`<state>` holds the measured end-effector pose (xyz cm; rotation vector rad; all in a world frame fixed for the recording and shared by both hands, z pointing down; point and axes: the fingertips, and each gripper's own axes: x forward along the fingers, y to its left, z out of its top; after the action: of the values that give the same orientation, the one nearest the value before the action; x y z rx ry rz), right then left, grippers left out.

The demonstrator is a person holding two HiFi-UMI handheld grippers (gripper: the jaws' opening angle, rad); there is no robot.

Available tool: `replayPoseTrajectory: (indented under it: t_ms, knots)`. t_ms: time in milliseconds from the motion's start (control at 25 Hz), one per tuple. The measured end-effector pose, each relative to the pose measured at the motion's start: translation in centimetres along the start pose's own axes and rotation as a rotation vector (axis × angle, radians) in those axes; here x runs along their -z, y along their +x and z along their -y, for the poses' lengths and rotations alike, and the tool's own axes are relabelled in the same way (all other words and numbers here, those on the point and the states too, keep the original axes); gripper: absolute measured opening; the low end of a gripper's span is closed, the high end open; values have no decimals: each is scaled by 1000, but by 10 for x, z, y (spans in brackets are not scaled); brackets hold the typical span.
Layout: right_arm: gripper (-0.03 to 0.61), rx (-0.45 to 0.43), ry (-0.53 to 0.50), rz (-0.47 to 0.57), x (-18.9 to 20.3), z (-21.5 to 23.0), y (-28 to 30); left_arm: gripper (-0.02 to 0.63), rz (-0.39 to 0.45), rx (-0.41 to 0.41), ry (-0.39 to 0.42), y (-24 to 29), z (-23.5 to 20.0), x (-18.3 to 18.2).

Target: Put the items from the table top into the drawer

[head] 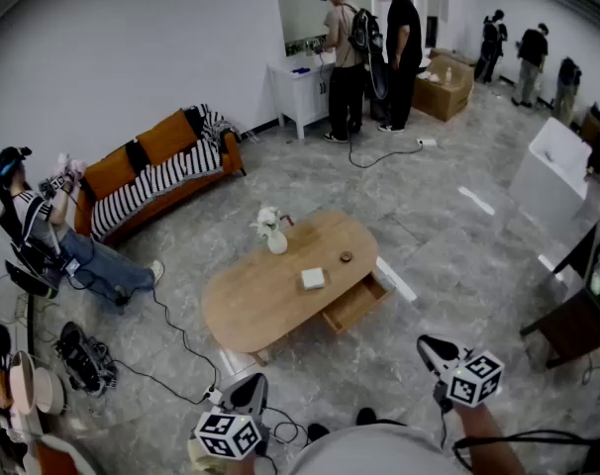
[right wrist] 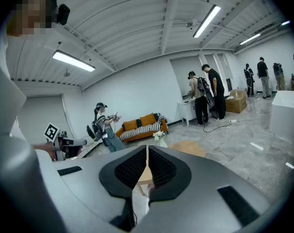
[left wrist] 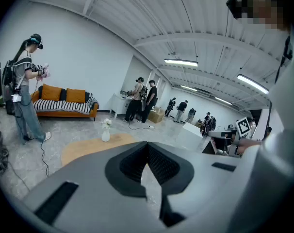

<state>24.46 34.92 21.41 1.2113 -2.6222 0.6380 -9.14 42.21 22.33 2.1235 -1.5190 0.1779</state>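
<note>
You wear a pale top (head: 379, 455). Your left gripper (head: 247, 392) and right gripper (head: 431, 348) each have a smooth grey shell with a dark nose, and each carries a white cube (head: 227, 433) printed with black square markers. Their fingers (left wrist: 162, 166) are lined with black ribbed padding. A thin black cable (head: 523, 434) runs beside your right arm, and a black camera (right wrist: 63, 13) sits on your head.

An orange sofa (head: 161, 171) stands against the white wall, with a striped blanket (head: 147, 188) draped over its seat. A person (head: 43, 231) stands at the sofa's left end. Past its right end is a white cabinet (head: 300, 92), with two people (head: 342, 57) beside it. A cardboard box (head: 444, 87) lies farther right.
</note>
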Motion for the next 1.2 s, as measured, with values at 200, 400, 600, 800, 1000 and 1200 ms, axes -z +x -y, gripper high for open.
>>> replayPoseTrajectory:
  t_ms: [200,400,600,800,1000,1200]
  knots:
    - [41,-6,1,-3,2,5,-6,2,-2,0,-2,3,8,3]
    - [41,-7,1,-12,2,7,-7,2,-9,0,-4,6,11,3]
    - [41,-14,0,-16,3,11,-7,2,-13,-5,-7,9,14,5]
    - [41,-22,11,-18,4,19,-9,2,-19,-17,-8,13,20,11]
    - [41,-44,3,-25,3,23,-10,2,-22,-29,-16,15,27,13]
    - [43,-66,-3,-33,0,30,-13,2,-16,-39,-16,21,37,11]
